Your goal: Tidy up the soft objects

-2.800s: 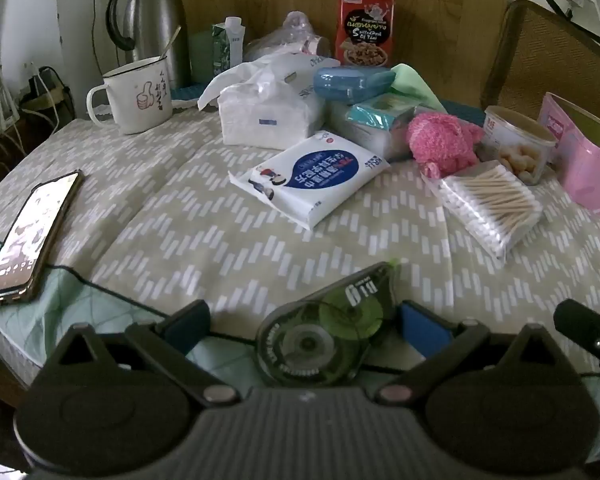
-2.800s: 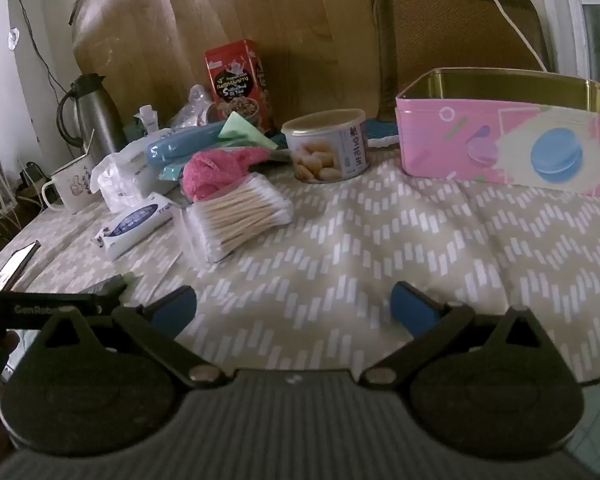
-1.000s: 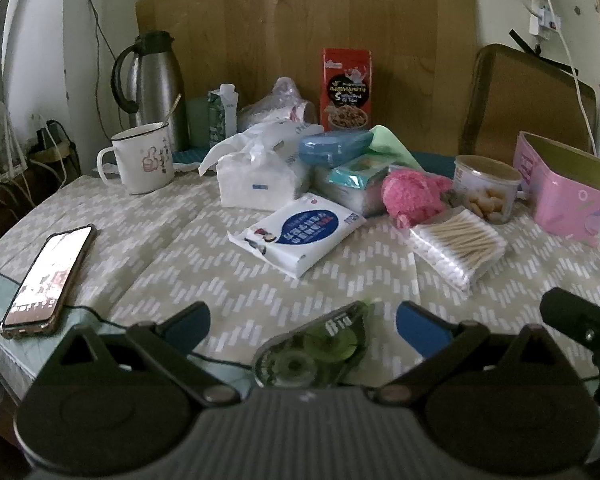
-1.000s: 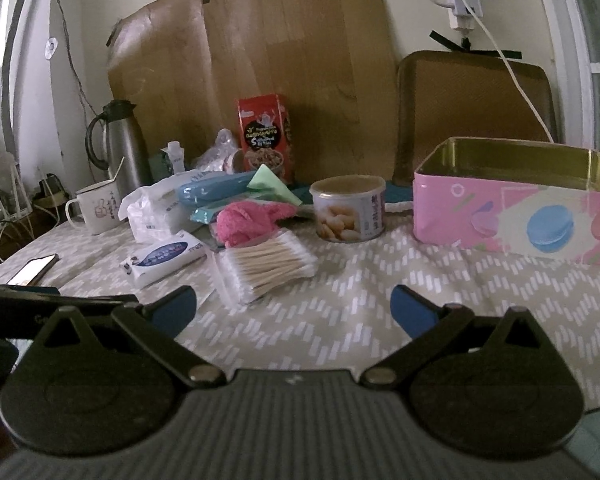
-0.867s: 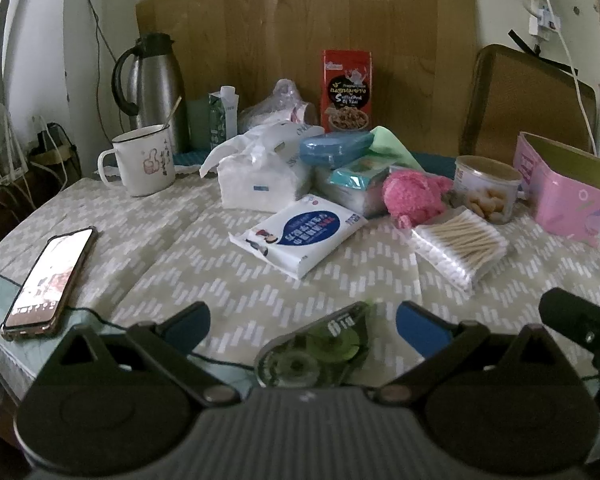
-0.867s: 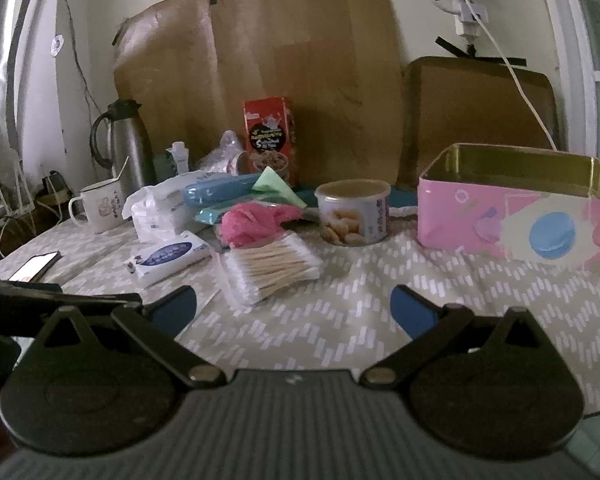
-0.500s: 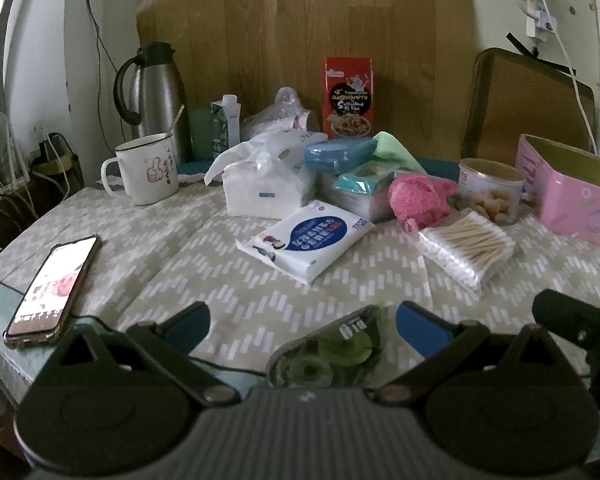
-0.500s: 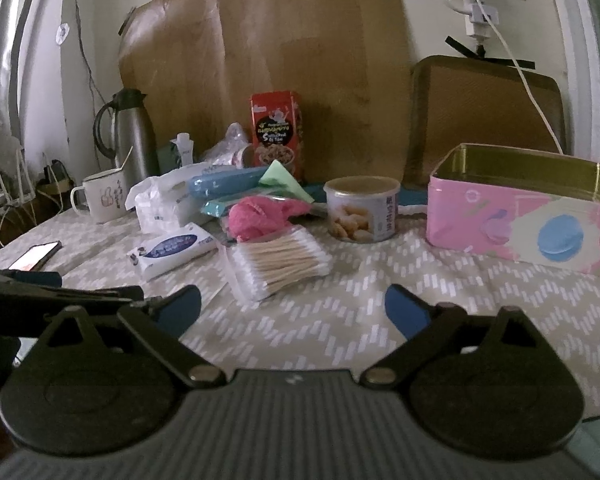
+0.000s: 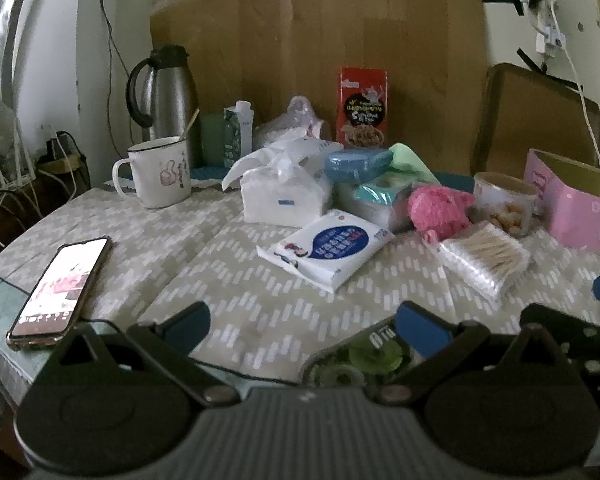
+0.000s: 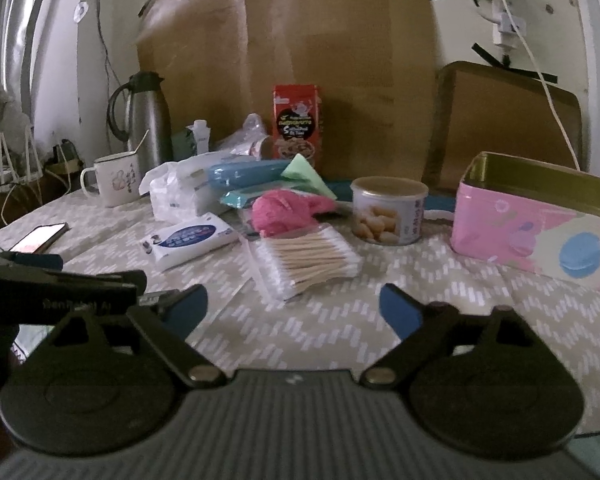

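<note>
Right gripper (image 10: 294, 308) jaws slightly narrower, empty, toward cotton swabs (image 10: 308, 262).

both claws (image 9: 302, 318) (image 10: 294, 308) agape, empty

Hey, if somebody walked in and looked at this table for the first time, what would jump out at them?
Probably the fluffy pink soft thing in the middle of the clutter, just behind the clear pack of cotton swabs. Next, the open pink tin on the right side of the patterned tablecloth, beside a round can of snacks. On the left, a phone with its screen lit lies near the table edge.
</note>
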Tool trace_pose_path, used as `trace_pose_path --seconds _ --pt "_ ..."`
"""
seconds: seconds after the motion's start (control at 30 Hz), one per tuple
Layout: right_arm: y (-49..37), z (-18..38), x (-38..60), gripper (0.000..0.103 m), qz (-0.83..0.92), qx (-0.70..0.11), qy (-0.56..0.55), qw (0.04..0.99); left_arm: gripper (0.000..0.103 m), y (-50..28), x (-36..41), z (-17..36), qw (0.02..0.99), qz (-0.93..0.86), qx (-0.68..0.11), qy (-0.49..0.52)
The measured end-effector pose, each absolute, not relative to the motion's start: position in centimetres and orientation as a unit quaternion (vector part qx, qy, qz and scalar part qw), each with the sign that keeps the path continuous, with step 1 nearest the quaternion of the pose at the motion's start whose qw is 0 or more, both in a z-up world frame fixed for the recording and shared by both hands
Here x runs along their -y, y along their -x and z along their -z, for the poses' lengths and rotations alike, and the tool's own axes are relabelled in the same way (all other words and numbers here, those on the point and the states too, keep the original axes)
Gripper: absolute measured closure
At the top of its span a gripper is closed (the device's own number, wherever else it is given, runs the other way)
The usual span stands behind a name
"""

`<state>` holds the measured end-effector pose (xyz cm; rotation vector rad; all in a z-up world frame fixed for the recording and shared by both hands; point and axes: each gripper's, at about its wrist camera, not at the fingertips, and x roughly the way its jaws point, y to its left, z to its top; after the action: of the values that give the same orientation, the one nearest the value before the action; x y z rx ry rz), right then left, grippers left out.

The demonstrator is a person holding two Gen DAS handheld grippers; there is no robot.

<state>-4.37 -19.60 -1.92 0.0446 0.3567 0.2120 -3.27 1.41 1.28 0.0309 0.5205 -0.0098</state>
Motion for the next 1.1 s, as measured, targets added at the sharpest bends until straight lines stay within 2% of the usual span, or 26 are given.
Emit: trace_pose_path --seconds 0.27,1.1 --pt "4.26 1.97 18.77 0.026 -0.112 -0.18 -0.008 0.977 0.0 3.45 -1.99 -1.25 0.969 0.009 -0.249 -0.01" --pt "3.8 2.04 18.5 0.026 -0.114 -0.18 -0.002 0.977 0.0 3.18 -2.34 -1.17 0.968 0.017 -0.25 -0.004"
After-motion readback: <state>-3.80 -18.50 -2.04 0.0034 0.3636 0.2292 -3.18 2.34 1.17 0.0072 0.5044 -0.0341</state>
